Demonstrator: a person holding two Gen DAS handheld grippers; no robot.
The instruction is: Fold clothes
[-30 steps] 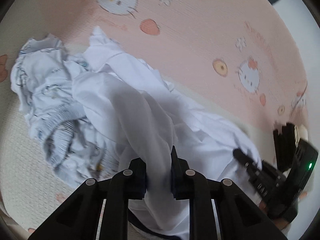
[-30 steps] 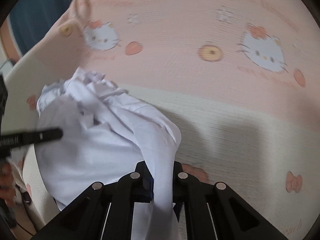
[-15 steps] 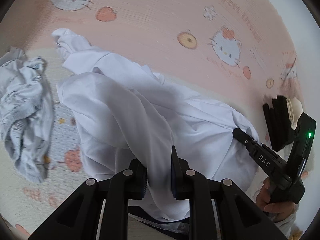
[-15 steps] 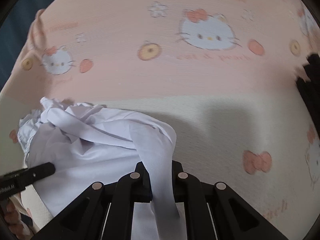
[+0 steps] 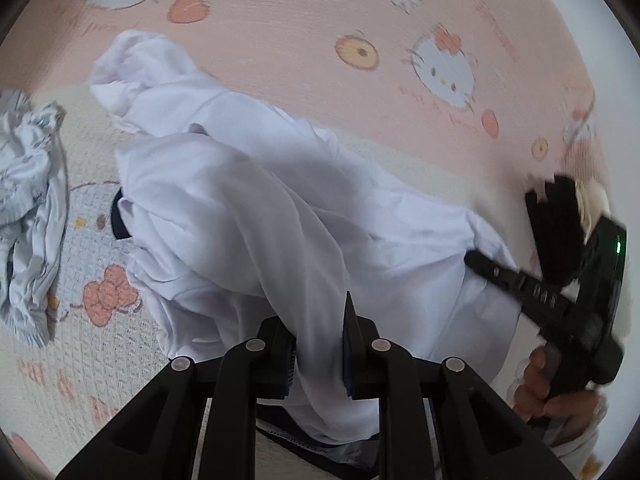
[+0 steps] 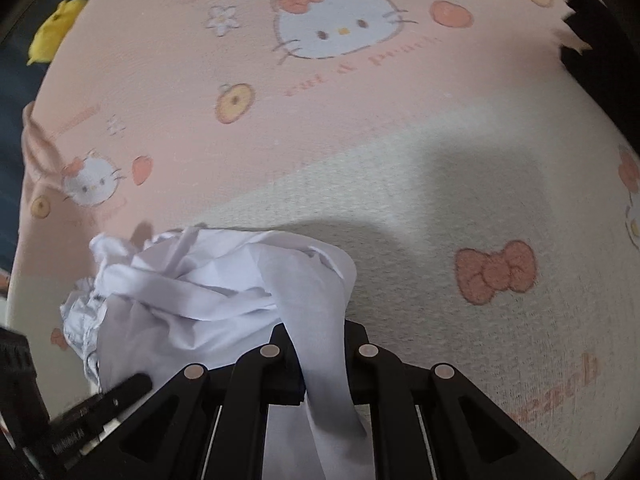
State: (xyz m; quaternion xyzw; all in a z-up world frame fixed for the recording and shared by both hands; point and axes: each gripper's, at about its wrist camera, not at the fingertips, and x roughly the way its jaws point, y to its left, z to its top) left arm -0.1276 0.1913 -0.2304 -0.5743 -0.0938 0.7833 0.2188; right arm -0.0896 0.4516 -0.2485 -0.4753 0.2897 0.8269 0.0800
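White garment (image 5: 280, 216) bunched on the cartoon-print bedsheet (image 5: 280, 20), both grippers clamped on its folds.
Left gripper (image 5: 318, 350) and right gripper (image 6: 316, 354) each pinch cloth; its long axis runs 10 to 4 o'clock in the left view.

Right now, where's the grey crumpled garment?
Left wrist view, far left: grey crumpled garment lies on the blanket, left of the white garment both grippers hold.
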